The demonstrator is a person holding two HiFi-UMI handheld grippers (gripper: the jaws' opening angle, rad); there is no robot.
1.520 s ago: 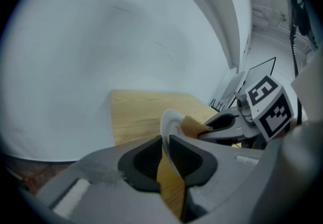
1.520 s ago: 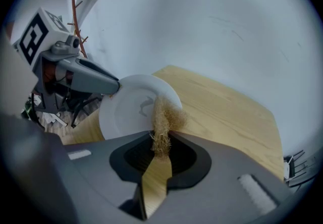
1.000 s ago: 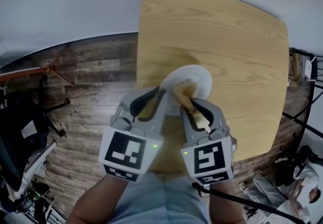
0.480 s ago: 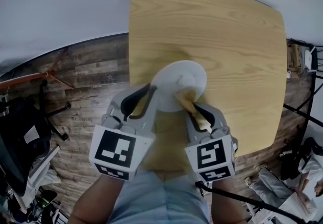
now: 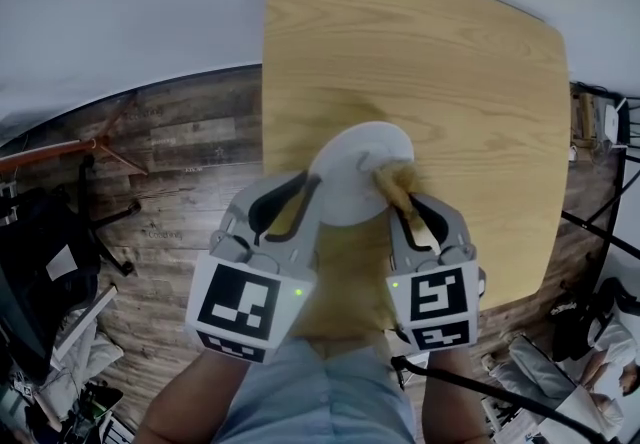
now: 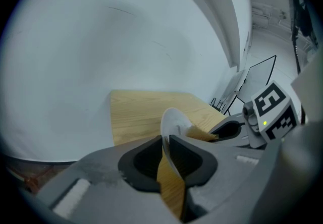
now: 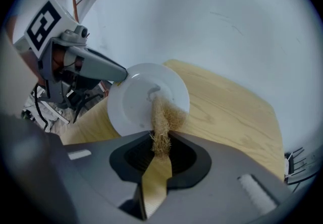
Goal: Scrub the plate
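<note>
Plate: white, shallow, over the near-left part of the bench, tilted with its face toward the right tongs. Clamped by the near-left rim in the left tongs, shut thin on the edge. Right tongs closed on a tan fibrous scrubber, far end pressed to the plate face just right of centre.

Handling, as a judgement:
- Rigid, smooth, likely slick and chippable; light enough for a one-edge hold.
- Rim is the only practical grip, since the face must stay free. Thin bite, so likely to pivot or slip under scrub pressure; push toward the clamped side, not away.
- Scrubber soft and springy; bends before loading the plate much.

Hard to read:
- Back of the plate unseen.
- Cannot tell whether the far rim rests on the bench or hangs clear.
- Bite depth on the rim unclear.
- Small grey mark near the plate centre in the right gripper view: dirt or relief, can't say.
- Hands hidden under the marker cubes.
</note>
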